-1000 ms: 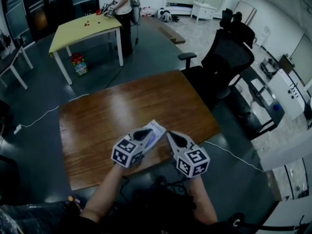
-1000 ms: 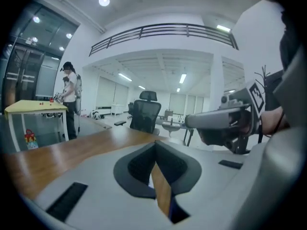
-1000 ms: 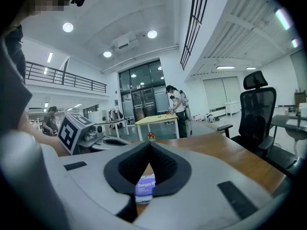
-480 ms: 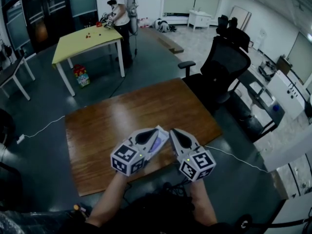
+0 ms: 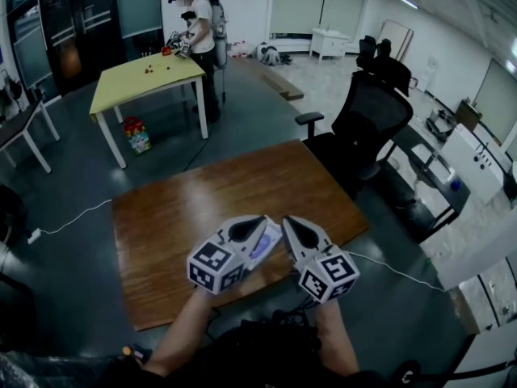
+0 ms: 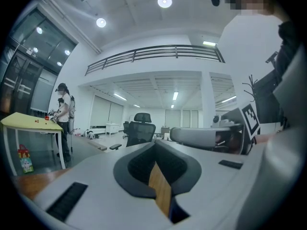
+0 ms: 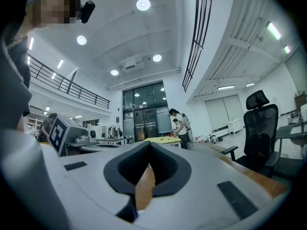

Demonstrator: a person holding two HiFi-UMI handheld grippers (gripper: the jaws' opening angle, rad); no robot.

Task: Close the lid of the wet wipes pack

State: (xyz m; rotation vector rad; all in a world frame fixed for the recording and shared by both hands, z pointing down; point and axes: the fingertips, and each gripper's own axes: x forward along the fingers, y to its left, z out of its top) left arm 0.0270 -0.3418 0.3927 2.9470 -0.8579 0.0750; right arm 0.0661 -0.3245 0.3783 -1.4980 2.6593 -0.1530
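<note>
The wet wipes pack, white with a bluish top, lies on the brown wooden table near its front edge. The left gripper covers most of it, so its lid cannot be made out. My left gripper hangs over the pack with its jaws shut and nothing between them. My right gripper is just to the right of the pack, jaws together and empty too. In the left gripper view and the right gripper view the dark pads meet, and both grippers point level across the room.
A black office chair stands past the table's far right corner. Farther back a person works at a yellow table. A white cable runs over the floor at the left. Desks line the right side.
Both grippers have lifted a little above the table, side by side. More of the pack is now hidden under the left gripper. The jaws stay shut.
</note>
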